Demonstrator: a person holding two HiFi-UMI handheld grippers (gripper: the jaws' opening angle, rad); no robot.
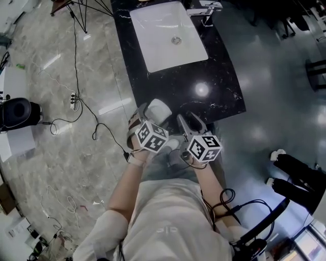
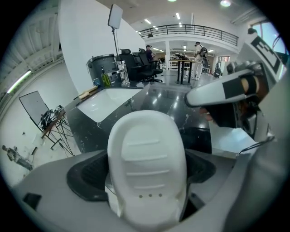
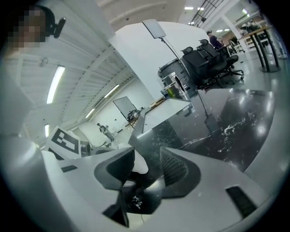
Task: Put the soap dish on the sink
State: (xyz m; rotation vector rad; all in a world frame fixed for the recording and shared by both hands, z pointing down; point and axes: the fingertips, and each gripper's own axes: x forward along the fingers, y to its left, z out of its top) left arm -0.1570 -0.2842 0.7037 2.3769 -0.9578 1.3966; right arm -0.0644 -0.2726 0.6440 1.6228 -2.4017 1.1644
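My left gripper [image 1: 154, 114] is shut on a white oval soap dish [image 1: 159, 108] and holds it over the near edge of the black marble counter [image 1: 204, 86]. In the left gripper view the ribbed dish [image 2: 147, 149] stands upright between the two dark pads and fills the gripper [image 2: 145, 176]. The white rectangular sink [image 1: 170, 33] is sunk into the counter's far half, well beyond the dish. To the dish's right, my right gripper [image 1: 188, 120] is open and holds nothing. Its own view shows a bare gap in the gripper [image 3: 147, 165], with the dish [image 3: 138, 161] peeking behind the left pad.
A chrome faucet [image 1: 206, 12] stands at the sink's far right corner. Cables [image 1: 76, 97] trail over the marble floor left of the counter, near a black device [image 1: 18, 112] and a tripod [image 1: 84, 12]. Another person's feet [image 1: 277, 153] are at the right.
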